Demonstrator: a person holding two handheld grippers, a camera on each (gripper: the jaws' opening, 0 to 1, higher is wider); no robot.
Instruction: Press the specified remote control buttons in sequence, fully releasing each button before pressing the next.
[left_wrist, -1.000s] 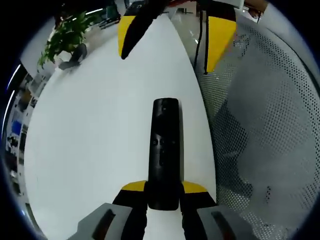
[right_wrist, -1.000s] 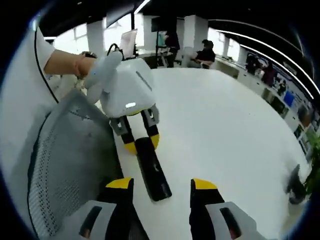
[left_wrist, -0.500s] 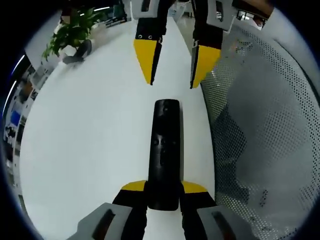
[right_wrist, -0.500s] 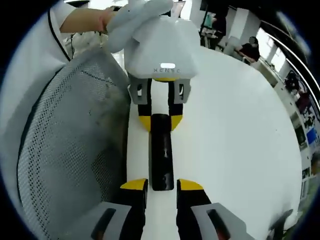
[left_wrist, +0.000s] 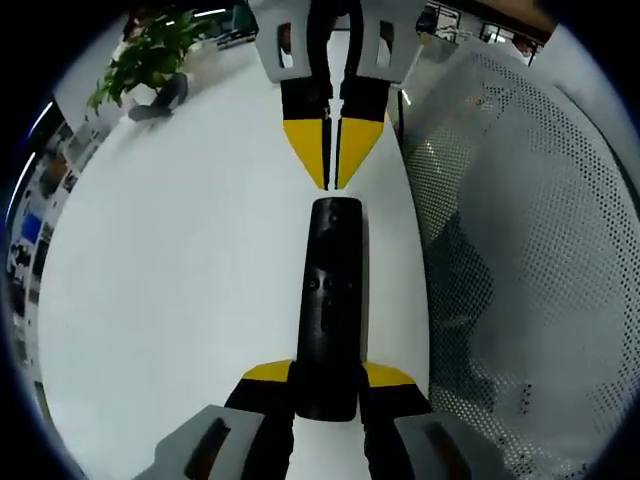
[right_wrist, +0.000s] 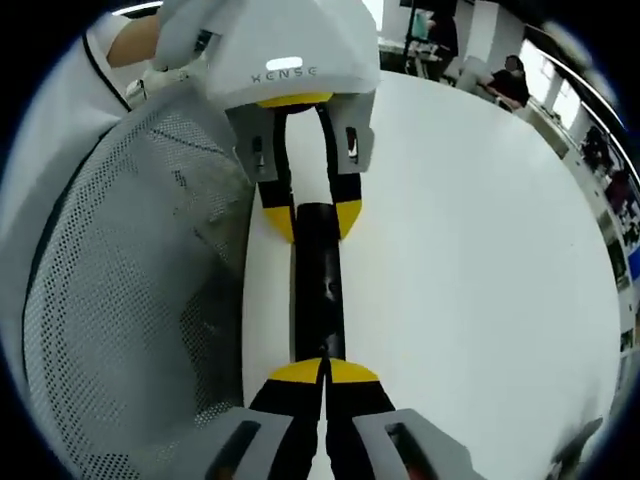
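White worktop (left_wrist: 180, 300) carried the remote (left_wrist: 330, 300), clamped by the left gripper (left_wrist: 328, 385); the right gripper (right_wrist: 324, 372), tips together, hovered over its end, likely about to press

An open-plan office: white table (left_wrist: 180, 300), potted plant (left_wrist: 145, 55), seated people (right_wrist: 510, 80).

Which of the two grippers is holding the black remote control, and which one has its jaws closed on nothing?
The left gripper clamps the near end of the remote control. The right gripper has its yellow tips pressed together, empty, at the remote's far end.
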